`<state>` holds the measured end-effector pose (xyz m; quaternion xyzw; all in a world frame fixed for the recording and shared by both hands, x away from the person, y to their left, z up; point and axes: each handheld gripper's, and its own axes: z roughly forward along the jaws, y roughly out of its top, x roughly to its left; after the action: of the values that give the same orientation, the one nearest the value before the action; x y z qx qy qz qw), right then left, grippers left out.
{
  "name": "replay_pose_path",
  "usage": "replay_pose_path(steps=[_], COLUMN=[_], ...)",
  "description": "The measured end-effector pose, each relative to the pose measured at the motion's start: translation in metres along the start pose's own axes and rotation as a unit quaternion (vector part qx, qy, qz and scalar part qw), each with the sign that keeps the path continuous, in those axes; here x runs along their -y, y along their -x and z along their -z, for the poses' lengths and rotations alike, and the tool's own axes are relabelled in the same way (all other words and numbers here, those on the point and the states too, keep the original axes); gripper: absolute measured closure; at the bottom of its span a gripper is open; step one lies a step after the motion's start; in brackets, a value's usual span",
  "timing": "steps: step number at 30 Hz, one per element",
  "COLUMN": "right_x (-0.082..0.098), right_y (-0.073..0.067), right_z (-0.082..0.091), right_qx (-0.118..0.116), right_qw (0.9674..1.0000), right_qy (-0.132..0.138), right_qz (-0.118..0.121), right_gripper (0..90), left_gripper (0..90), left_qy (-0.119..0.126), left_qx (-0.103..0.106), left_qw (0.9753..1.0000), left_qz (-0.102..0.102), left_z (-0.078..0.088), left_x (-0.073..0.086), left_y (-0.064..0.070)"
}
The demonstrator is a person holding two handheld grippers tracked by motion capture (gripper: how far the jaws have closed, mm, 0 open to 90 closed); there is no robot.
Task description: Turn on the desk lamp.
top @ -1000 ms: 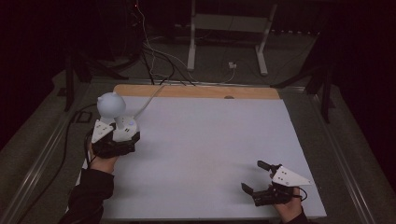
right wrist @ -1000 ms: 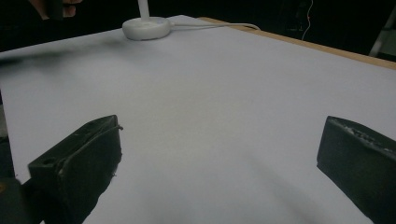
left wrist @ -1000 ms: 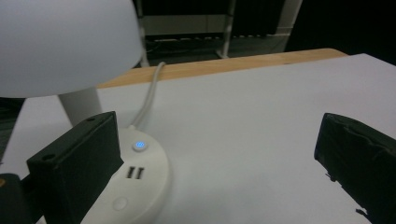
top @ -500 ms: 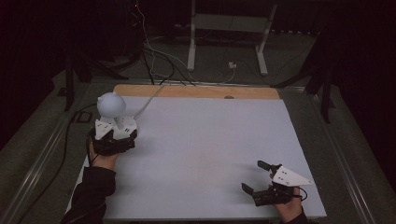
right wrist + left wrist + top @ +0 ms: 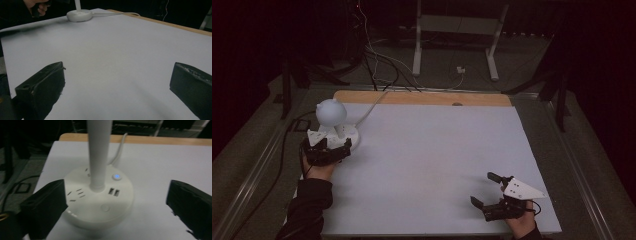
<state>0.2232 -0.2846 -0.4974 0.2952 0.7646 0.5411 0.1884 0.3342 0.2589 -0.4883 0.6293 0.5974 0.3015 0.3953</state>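
At the table's left edge, the left gripper [image 5: 326, 148], fingers apart, flanks the lamp base [image 5: 98, 197]; right gripper [image 5: 489, 190] gapes too.

Black hand-held gripper [image 5: 499, 196] with pale three-cornered top plate; dark long sleeve [image 5: 309, 200].

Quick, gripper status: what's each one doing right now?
Left gripper: open, fingers either side of the lamp base, gripping nothing.
Right gripper: open, empty, over the bare table.
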Motion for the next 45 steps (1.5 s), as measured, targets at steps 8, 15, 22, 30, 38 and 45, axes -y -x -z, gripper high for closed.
replay_pose_path(steps=[8, 15, 22, 30, 38, 45], right_x=[0.000, 0.000, 0.001, 0.000, 0.001, 0.001], right_y=[0.000, 0.000, 0.000, 0.001, 0.001, 0.001], right_z=[0.000, 0.000, -0.001, -0.001, -0.001, -0.001], right_qx=[-0.001, -0.002, -0.003, -0.005, -0.005, -0.006], right_qw=[1.0000, 1.0000, 1.0000, 1.0000, 1.0000, 0.9999], right_qy=[0.000, 0.000, -0.001, 0.000, -0.002, -0.003], right_qz=[-0.003, -0.003, -0.004, -0.006, -0.008, -0.008], right_gripper=[0.0, 0.0, 0.0, 0.0, 0.0, 0.0], left_gripper=[21.7, 42.7, 65.8, 75.4, 85.5, 90.0], left_qy=[-0.010, -0.018, -0.023, -0.032, -0.041, -0.043], left_qx=[-0.016, -0.027, -0.029, -0.022, -0.010, 0.001], left_qw=[0.9998, 0.9993, 0.9987, 0.9982, 0.9972, 0.9972], left_qz=[-0.006, -0.019, -0.034, -0.046, -0.061, -0.061], left_z=[-0.001, -0.005, -0.007, -0.010, -0.016, -0.020], left_x=[0.001, 0.003, 0.006, 0.008, 0.009, 0.011], left_y=[0.000, 0.000, 0.000, 0.000, -0.003, -0.007])
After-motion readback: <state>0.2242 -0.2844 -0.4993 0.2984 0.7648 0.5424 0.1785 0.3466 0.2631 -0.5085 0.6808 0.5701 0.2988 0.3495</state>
